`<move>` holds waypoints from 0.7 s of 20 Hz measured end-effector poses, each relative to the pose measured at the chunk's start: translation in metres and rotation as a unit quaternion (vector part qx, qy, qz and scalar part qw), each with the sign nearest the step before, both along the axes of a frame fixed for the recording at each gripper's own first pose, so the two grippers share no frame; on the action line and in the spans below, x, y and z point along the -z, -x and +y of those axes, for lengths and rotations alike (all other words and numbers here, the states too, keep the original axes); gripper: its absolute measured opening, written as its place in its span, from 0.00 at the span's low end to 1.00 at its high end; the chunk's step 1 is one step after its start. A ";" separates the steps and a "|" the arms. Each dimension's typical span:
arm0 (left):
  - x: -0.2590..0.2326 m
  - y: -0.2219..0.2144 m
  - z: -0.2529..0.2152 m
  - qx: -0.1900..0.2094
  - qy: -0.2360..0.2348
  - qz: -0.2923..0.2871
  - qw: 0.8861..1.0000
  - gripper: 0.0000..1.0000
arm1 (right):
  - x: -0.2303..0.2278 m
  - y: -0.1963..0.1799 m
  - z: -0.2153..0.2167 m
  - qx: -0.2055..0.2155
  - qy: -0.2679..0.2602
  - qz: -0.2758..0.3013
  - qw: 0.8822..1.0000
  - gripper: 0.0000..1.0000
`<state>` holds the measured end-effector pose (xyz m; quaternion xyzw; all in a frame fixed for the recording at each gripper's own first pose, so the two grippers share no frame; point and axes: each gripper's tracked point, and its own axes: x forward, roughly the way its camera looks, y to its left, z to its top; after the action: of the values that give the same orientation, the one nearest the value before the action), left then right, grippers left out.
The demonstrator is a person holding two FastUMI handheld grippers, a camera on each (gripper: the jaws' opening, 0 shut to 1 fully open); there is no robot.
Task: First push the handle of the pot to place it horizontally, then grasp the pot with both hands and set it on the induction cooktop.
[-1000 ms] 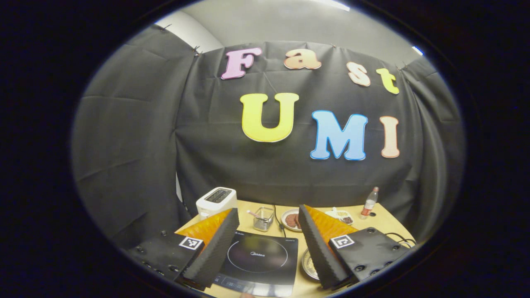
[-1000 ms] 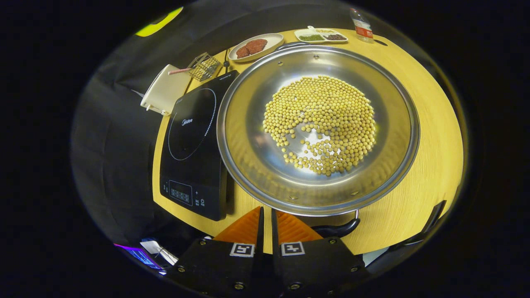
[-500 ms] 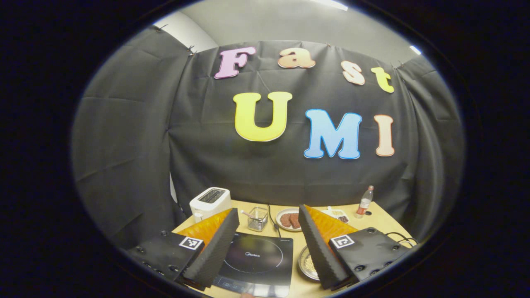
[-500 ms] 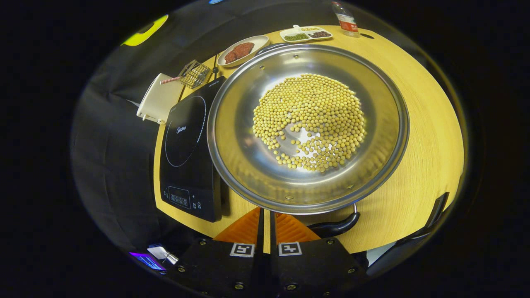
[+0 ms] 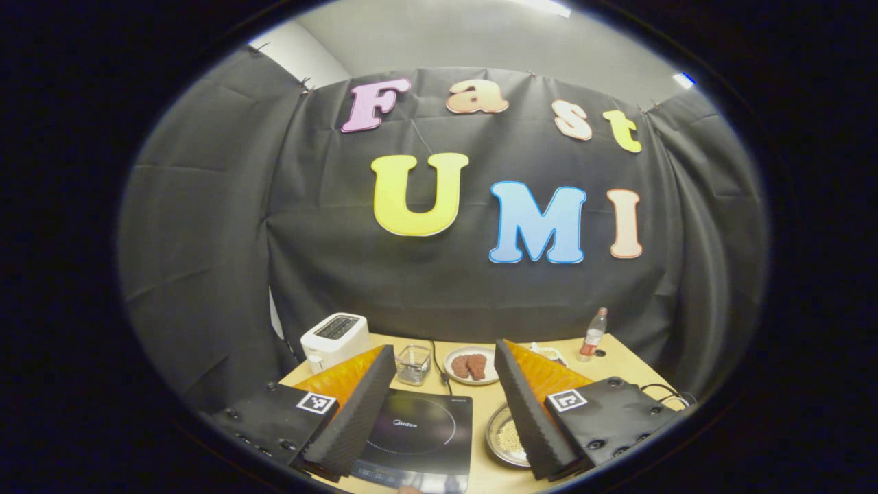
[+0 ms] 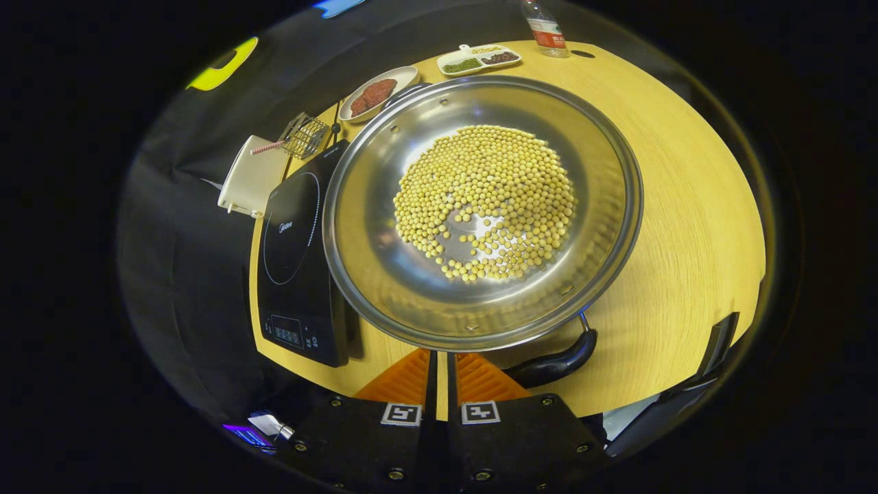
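We see the right gripper (image 6: 439,367) closed, seemingly empty, beside the pot (image 6: 480,206) handle (image 6: 557,361); left gripper (image 5: 439,405) gapes. A hard shove could scatter beans (image 6: 485,200).

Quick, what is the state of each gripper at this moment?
Left gripper: open, holding nothing, above the induction cooktop.
Right gripper: closed, nothing held, next to the pot handle.

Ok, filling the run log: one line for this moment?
stage: handle push | right gripper: shut, beside pot handle | left gripper: open, raised | pot: on table, beside cooktop
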<state>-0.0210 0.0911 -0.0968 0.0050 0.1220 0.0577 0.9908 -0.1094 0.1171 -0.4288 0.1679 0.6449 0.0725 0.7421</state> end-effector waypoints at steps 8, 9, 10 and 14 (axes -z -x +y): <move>-0.002 -0.001 -0.016 0.010 -0.004 0.000 1.000 0.96 | 0.002 0.002 -0.024 0.010 0.008 0.002 1.000 0.07; -0.001 0.000 -0.017 0.010 -0.004 0.000 1.000 0.96 | 0.002 0.002 -0.027 0.011 0.009 0.003 1.000 0.07; -0.001 0.000 -0.019 0.011 -0.003 0.000 1.000 0.97 | 0.003 0.002 -0.031 0.012 0.010 0.003 1.000 0.07; -0.002 -0.002 -0.024 0.014 -0.002 0.000 1.000 0.99 | 0.005 0.001 -0.044 0.014 0.016 0.005 1.000 0.07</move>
<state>-0.0187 0.0669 -0.0946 0.0085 0.1217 0.0441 0.9916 -0.1106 0.0731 -0.4338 0.1655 0.6475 0.0503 0.7422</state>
